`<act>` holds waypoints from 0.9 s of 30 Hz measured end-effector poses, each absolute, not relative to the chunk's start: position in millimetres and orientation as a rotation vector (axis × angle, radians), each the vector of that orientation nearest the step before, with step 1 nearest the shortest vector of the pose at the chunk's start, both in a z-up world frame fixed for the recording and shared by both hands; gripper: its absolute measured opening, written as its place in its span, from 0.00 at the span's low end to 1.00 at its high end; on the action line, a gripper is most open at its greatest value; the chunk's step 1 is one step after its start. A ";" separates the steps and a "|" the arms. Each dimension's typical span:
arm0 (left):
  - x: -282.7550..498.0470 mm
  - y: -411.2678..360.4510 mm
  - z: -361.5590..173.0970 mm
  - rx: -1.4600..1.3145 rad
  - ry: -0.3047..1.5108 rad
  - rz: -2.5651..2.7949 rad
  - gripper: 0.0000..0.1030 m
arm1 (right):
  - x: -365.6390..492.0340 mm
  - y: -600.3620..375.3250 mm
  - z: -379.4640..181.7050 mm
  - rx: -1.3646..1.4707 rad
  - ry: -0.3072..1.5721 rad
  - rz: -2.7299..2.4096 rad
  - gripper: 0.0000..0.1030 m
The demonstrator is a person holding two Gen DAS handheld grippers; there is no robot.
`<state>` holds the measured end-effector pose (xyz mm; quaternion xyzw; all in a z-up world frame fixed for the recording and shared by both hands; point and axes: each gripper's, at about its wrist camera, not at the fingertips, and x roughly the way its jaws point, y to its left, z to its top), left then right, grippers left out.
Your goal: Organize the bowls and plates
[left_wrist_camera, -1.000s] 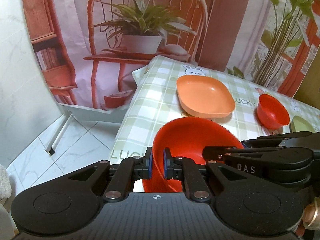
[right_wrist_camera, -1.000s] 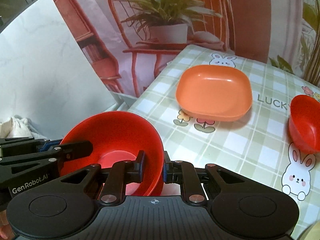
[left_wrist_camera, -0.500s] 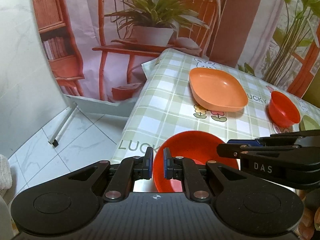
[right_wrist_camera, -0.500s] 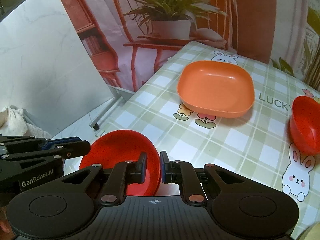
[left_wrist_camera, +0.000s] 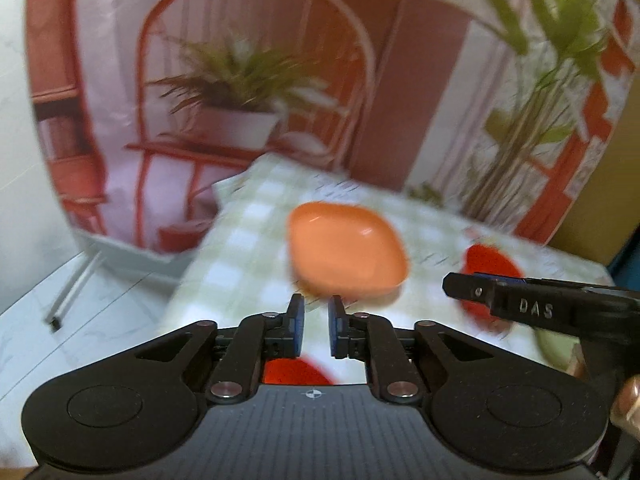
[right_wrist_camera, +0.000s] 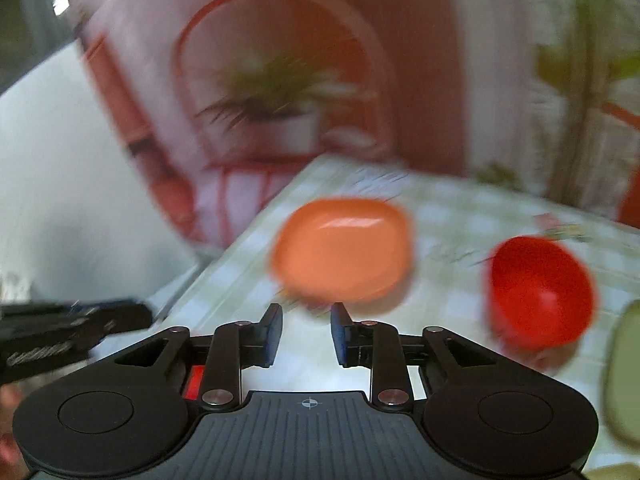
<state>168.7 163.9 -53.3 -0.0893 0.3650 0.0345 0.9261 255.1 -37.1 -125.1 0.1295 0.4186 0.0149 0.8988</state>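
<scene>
Bowls and one plate lie on the checked tablecloth (left_wrist_camera: pixel 240 240), and both views are blurred. In the left wrist view the orange plate (left_wrist_camera: pixel 346 250) sits at about 12 o'clock from the left gripper (left_wrist_camera: pixel 316 326), a little beyond its fingertips and apart from them. A small red bowl (left_wrist_camera: pixel 490 266) stands at 2 o'clock, partly hidden behind the black finger of the right gripper (left_wrist_camera: pixel 472 290), which comes in from 3 o'clock. Low between the arms of the left gripper, at 6 o'clock from the fingertips, a red patch shows; it is probably the large red bowl (left_wrist_camera: pixel 294 372) on the cloth below, but the blur does not let me be sure.

The jaws of the left gripper have just been opening. They now stand a little apart with only cloth seen in the gap, so they pinch nothing.

In the right wrist view the orange plate (right_wrist_camera: pixel 342 256) is again at 12 o'clock from the right gripper (right_wrist_camera: pixel 306 332), and the small red bowl (right_wrist_camera: pixel 540 292) at 2 o'clock, well apart from the plate. A pale green dish (right_wrist_camera: pixel 624 372) is cut by the frame at 3 o'clock. The left gripper (right_wrist_camera: pixel 136 314) enters from 9 o'clock. The jaws of the right gripper have also just been opening; they are spread, with nothing between them. A red strip (right_wrist_camera: pixel 196 382) shows under its left arm.
</scene>
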 end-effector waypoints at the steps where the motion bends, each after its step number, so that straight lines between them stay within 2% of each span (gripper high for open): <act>1: 172.3 156.8 -51.9 -0.189 0.737 0.059 0.22 | 254.5 -51.1 -123.4 0.279 0.853 -0.001 0.29; 4: 186.1 132.2 -49.1 -0.191 0.704 0.019 0.32 | 255.6 -92.8 -117.2 0.301 0.830 -0.077 0.30; 9: 221.0 93.9 -55.2 -0.179 0.715 -0.036 0.39 | 252.0 -158.7 -112.9 0.290 0.809 -0.189 0.32; 11: 237.0 83.5 -62.8 -0.181 0.731 -0.058 0.48 | 250.0 -182.8 -114.8 0.297 0.806 -0.229 0.45; 13: 252.6 73.6 -71.3 -0.172 0.752 -0.077 0.50 | 246.7 -201.0 -118.3 0.307 0.804 -0.250 0.50; 18: 287.7 48.3 -95.0 -0.125 0.793 -0.125 0.50 | 245.2 -228.2 -140.4 0.322 0.839 -0.300 0.48; 27: 318.2 24.2 -129.9 -0.110 0.872 -0.162 0.49 | 256.5 -235.6 -178.5 0.325 0.935 -0.285 0.34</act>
